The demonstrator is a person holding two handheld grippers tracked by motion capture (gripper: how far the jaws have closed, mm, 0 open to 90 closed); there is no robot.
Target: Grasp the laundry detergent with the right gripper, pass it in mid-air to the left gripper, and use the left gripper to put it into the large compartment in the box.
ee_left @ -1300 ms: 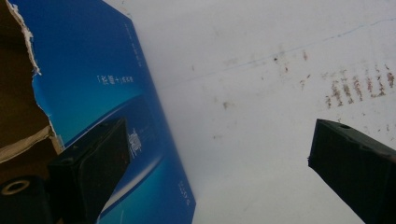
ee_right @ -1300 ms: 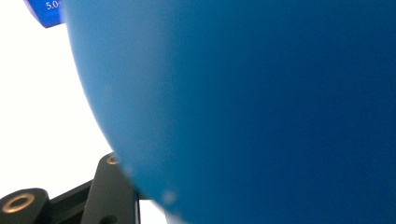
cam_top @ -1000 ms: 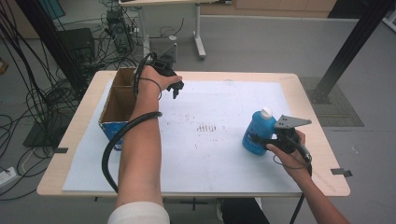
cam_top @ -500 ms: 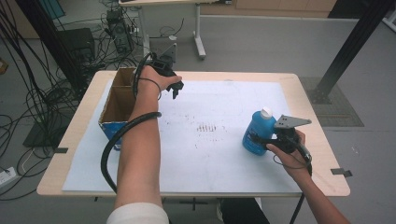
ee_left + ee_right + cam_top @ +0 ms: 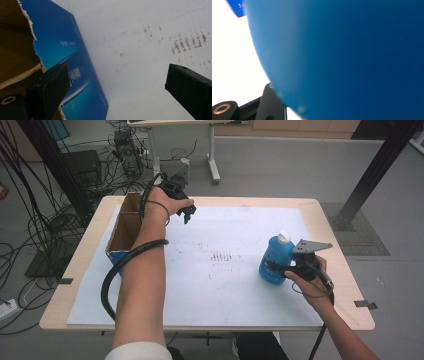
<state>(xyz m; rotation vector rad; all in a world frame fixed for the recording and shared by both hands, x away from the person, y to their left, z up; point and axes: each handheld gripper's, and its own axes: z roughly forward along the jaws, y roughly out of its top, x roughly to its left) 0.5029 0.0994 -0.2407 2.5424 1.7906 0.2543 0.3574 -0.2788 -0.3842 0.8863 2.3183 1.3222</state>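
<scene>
Blue bottle (image 5: 274,261), one; cardboard box (image 5: 122,227), one

Only "5.0" reads clearly, white on the blue bottle's label (image 5: 237,8).

blue bottle (image 5: 275,260) with white cap; upright on the white sheet (image 5: 220,270), right side

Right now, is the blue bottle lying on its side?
No, the blue bottle stands upright on the white sheet, its white cap on top.
</scene>
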